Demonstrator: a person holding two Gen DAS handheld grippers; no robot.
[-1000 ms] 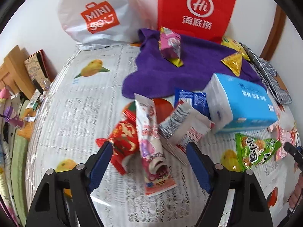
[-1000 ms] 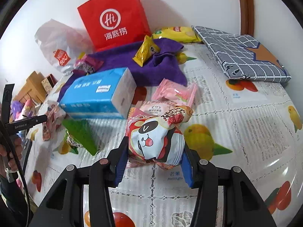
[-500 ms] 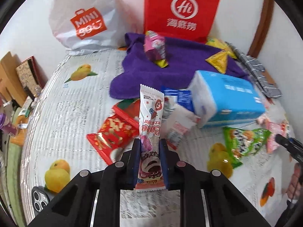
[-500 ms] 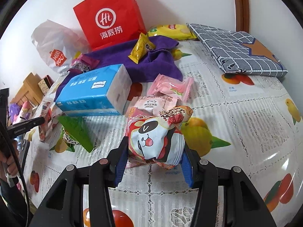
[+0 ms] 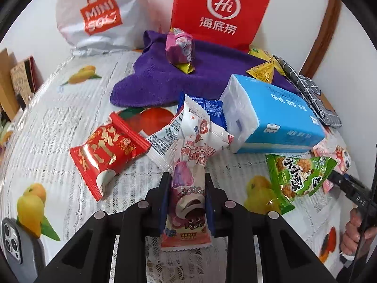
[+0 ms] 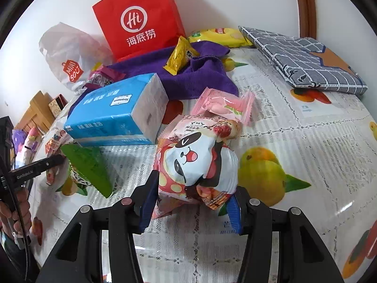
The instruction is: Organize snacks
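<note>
Both hand-held grippers grasp snack packets above the table.

The left hand-held gripper pinches a long pink-and-white bear-print snack stick between its blue pads (jaws easing apart slightly), its top leaning toward twelve o'clock over the white wrapper. The right hand-held gripper clasps a puffy panda-face snack bag; the blue tissue pack lies at ten o'clock of it, on the fruit-print table.
</note>
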